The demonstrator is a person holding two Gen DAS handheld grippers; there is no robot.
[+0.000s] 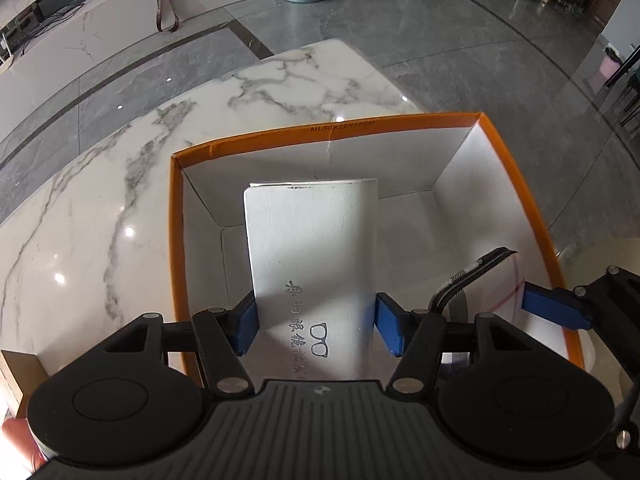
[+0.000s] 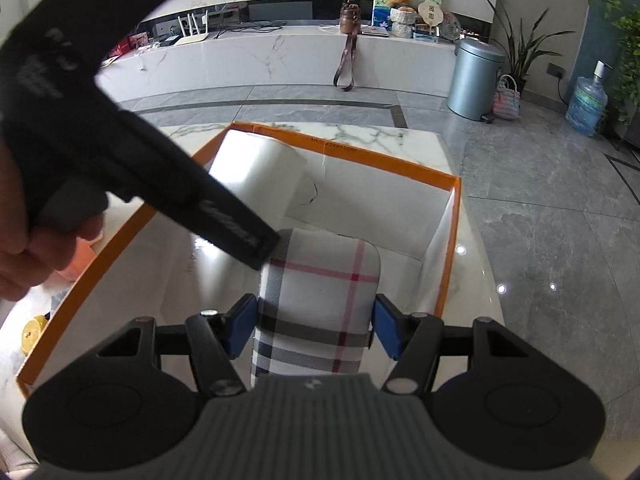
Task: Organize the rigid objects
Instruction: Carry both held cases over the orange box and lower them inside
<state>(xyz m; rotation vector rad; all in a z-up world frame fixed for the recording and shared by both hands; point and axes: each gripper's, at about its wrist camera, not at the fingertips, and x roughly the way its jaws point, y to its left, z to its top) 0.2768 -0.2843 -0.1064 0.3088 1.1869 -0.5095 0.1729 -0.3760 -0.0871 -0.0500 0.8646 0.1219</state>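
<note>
In the left wrist view the marble table (image 1: 120, 208) filled the left and centre of the frame, with the orange-rimmed box (image 1: 176, 240) standing on it from the middle across to the right. The left gripper (image 1: 316, 326) sat low in the centre, its blue pads (image 1: 245, 330) pressed against both long sides of a white case (image 1: 312, 248) printed with a small glasses logo; the case hung over the box's white interior, its far end pointing toward the back wall. At the lower right of that frame the plaid case (image 1: 472, 280) showed only as a dark edge and a bit of red line, with one blue pad of the other gripper beside it.

In the right wrist view a hand (image 2: 24, 248) and the dark body of the left tool crossed the upper left. Just right of it the white case (image 2: 260, 172) lay near the box's (image 2: 448, 248) far left corner (whether it touched the floor could not be told). The right gripper (image 2: 314, 328) at lower centre was clamped on the plaid case (image 2: 320, 300), held over the box's right half. A grey bin (image 2: 476, 76) stood on the floor at upper right
</note>
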